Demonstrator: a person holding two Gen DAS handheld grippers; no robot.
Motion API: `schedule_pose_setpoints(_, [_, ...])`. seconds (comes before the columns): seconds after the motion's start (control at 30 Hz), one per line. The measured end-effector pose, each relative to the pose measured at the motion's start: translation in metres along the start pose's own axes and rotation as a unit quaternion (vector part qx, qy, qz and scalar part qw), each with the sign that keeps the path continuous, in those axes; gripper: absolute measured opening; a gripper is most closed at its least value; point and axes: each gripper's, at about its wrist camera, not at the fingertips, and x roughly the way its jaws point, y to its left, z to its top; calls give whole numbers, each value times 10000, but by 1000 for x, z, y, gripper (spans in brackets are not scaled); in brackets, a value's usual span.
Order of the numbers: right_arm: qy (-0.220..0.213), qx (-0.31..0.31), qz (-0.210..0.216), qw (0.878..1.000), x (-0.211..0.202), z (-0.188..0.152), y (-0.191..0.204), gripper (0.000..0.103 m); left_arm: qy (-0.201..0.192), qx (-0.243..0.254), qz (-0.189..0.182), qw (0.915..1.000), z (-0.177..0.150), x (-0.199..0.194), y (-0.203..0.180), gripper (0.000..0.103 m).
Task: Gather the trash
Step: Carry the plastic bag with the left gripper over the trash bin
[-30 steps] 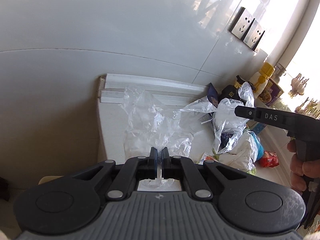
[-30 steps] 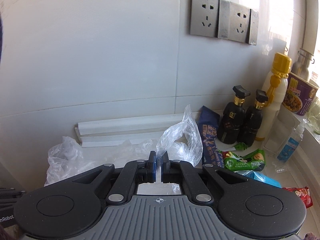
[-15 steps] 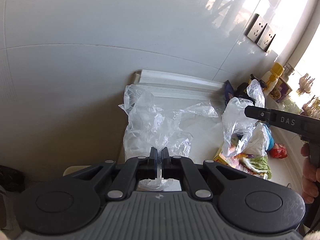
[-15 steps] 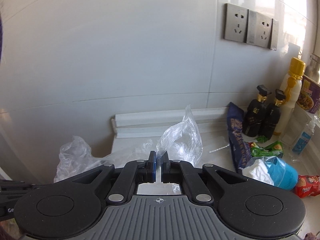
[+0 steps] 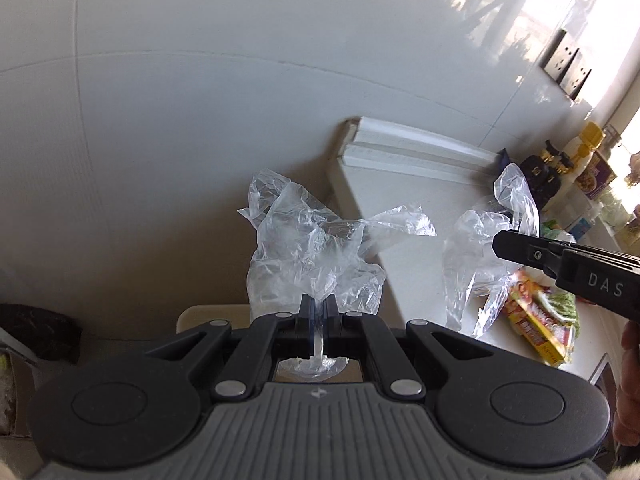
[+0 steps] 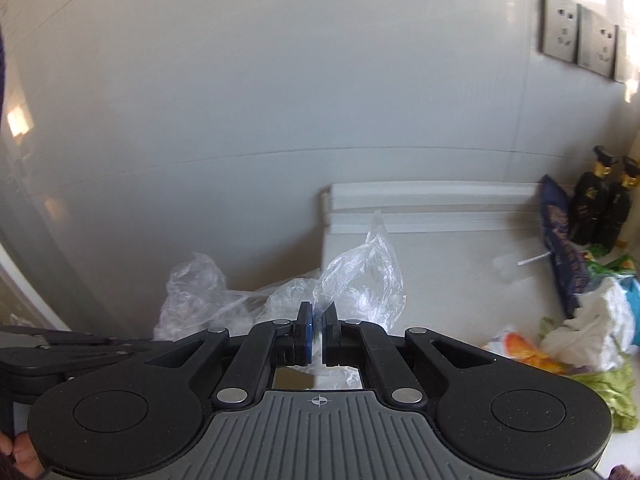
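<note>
2 grippers, left (image 5: 319,305) and right (image 6: 319,312), each clench an edge of a clear bag (image 5: 316,256) off the counter's (image 5: 420,216) left end.

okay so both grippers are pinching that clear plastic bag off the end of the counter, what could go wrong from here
The left gripper and right gripper each pinch only a thin fold of the clear plastic bag, so the film could slip out or tear if they pull apart. The bag's mouth looks crumpled rather than open, so the snack wrappers and tissue on the counter may be hard to drop in.
</note>
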Motion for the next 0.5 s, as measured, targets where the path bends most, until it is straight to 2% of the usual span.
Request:
schedule_pose_setpoints(0.3, [345, -339, 340, 9982, 37, -10, 44, 2, 372, -111, 270, 9989, -14, 21, 37, 3])
schedule_pose_setpoints(0.5, [703, -621, 452, 9946, 76, -18, 68, 2, 670, -162, 390, 9969, -25, 46, 59, 3])
